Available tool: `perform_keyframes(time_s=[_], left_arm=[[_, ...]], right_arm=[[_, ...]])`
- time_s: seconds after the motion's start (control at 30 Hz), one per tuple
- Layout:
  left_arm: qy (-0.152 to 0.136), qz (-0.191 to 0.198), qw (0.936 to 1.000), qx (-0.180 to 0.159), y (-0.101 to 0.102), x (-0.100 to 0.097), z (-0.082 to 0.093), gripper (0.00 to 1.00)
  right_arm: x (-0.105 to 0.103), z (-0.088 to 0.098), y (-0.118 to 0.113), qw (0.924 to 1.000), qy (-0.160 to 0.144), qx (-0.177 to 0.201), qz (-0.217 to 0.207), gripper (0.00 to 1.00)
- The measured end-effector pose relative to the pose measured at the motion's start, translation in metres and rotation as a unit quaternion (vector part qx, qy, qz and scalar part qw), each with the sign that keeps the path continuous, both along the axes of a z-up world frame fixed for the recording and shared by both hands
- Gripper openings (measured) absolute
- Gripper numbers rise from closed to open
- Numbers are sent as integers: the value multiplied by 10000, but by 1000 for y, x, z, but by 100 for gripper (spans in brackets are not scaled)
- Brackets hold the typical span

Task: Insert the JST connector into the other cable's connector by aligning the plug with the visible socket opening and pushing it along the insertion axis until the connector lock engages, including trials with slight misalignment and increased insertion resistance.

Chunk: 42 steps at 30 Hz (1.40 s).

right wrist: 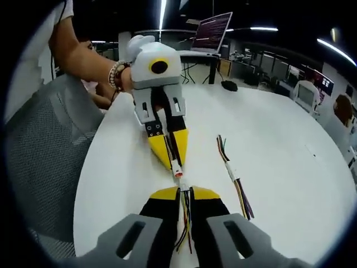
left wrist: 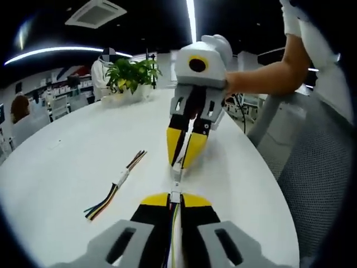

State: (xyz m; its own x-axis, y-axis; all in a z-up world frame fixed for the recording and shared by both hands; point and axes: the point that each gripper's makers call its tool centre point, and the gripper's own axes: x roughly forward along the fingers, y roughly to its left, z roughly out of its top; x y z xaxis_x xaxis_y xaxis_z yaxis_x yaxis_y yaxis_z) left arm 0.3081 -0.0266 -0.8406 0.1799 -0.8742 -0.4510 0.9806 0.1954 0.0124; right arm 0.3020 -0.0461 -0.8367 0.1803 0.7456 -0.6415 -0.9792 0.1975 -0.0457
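Over a round white table (left wrist: 67, 162) the two grippers face each other tip to tip. My left gripper (left wrist: 174, 199) is shut on a white connector (left wrist: 175, 195), whose coloured wires run back between the jaws. My right gripper (left wrist: 182, 161) comes in from above, shut on the other cable's white connector (left wrist: 177, 167). In the right gripper view, my right gripper (right wrist: 185, 193) holds its connector (right wrist: 183, 185) with wires (right wrist: 186, 220) trailing back. The left gripper (right wrist: 175, 163) holds a white and red connector (right wrist: 178, 172). The two connectors meet end to end; whether they are locked cannot be told.
A spare joined cable (left wrist: 116, 187) (right wrist: 233, 173) lies loose on the table beside the grippers. A potted plant (left wrist: 131, 78) stands at the far edge. A laptop (right wrist: 212, 30) and mouse (right wrist: 228, 85) sit further off. A mesh chair (left wrist: 318, 167) (right wrist: 39, 167) stands by the table's edge.
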Motion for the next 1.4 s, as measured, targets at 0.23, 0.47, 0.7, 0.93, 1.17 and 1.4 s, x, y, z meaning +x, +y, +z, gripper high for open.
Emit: perform_keyframes(time_s=[0.23,0.47,0.7,0.93,1.17,1.4], left_arm=[[-27,-26,10000,-7,-2,-1,2,0],[-39,-78,9999,56,-2,-3,-1,0],[-37,-146,9998,154,-1,-6,-5,0],[-58,-288,9993,230,-2,-10,-7,0],[-147,-448,9978,457,-1,-13,-14,0],[-188,-486,9974,502,-1,-13,-14,0]], right_arm=[[-1,-6,5,9999,-22,-117,98,4],[-4,-11,6,9995,-26,-270,179,4],[-6,-14,7,9991,8,-339,245,4],[-9,-16,8,9985,1,-421,354,4],[-13,-24,9,9968,15,-648,470,4],[-13,-25,8,9970,85,-647,409,4]])
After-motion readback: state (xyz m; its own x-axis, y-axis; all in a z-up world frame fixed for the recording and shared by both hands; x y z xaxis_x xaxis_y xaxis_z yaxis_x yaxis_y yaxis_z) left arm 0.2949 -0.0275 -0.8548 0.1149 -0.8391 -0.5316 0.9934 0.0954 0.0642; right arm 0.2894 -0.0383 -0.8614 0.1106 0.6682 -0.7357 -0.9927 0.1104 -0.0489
